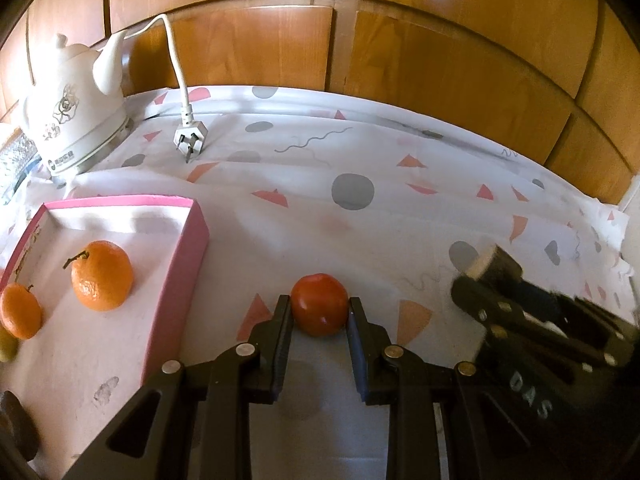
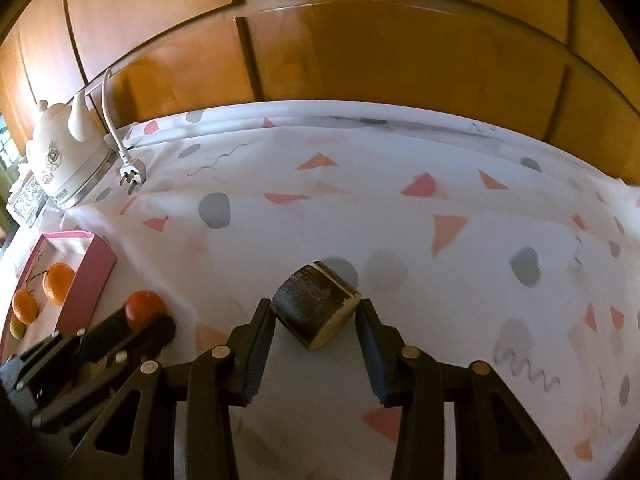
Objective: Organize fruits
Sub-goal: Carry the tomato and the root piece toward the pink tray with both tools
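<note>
My left gripper [image 1: 319, 311] is shut on a red tomato [image 1: 319, 309] just right of the pink box [image 1: 176, 280]; it also shows in the right wrist view [image 2: 145, 309]. The box holds two oranges [image 1: 102, 275] [image 1: 20, 311] and a pale green fruit [image 1: 6, 346] at its near edge. My right gripper [image 2: 316, 314] is shut on a dark-skinned fruit piece with a pale cut face [image 2: 316, 304], lifted a little over the cloth. In the left wrist view the right gripper [image 1: 480, 272] is at the right, blurred.
A white electric kettle [image 1: 74, 116] stands at the back left, its cord and plug [image 1: 190, 136] lying on the patterned cloth [image 1: 360, 220]. A wooden wall [image 1: 440, 60] runs behind the table. A dark object [image 1: 14, 428] sits at the lower left.
</note>
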The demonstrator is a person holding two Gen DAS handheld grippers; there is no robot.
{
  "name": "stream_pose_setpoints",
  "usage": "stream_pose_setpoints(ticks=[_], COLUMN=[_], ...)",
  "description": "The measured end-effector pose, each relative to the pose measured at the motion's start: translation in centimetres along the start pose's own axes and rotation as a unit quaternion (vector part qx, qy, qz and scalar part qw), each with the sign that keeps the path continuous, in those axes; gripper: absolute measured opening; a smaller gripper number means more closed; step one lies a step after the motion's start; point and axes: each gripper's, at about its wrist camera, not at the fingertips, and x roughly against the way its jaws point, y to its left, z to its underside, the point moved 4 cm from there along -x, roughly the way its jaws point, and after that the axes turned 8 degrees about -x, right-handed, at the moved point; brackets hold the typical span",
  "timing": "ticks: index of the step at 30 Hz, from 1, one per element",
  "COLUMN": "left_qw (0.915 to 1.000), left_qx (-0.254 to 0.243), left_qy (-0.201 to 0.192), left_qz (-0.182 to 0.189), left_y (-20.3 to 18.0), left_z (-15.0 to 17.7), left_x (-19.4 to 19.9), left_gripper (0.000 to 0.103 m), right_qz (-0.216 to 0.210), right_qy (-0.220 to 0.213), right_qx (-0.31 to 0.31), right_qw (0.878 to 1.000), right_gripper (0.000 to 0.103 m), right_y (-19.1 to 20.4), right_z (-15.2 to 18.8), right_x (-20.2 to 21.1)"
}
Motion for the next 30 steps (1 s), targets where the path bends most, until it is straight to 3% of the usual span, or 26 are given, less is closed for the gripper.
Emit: stream_pose_setpoints(ticks=[7,30], left_qw=[1.0,0.9977], left_qx=[-0.009,-0.047], left_qy=[0.003,-0.044], left_qz=[0.0,0.019], left_y=[0.1,-0.8], left_z=[0.6,5.2], left_x=[0.9,10.4], left_gripper=[0.026,0.027], right_qz=[0.022,0.019], right_qy=[0.007,-0.006], right_qx=[-0.009,-0.016], right_qw=[1.0,1.0], right_gripper=[0.042,0.042], right_y=[-1.0,-1.1], right_z=[2.1,9.1], right_x=[1.1,6.9])
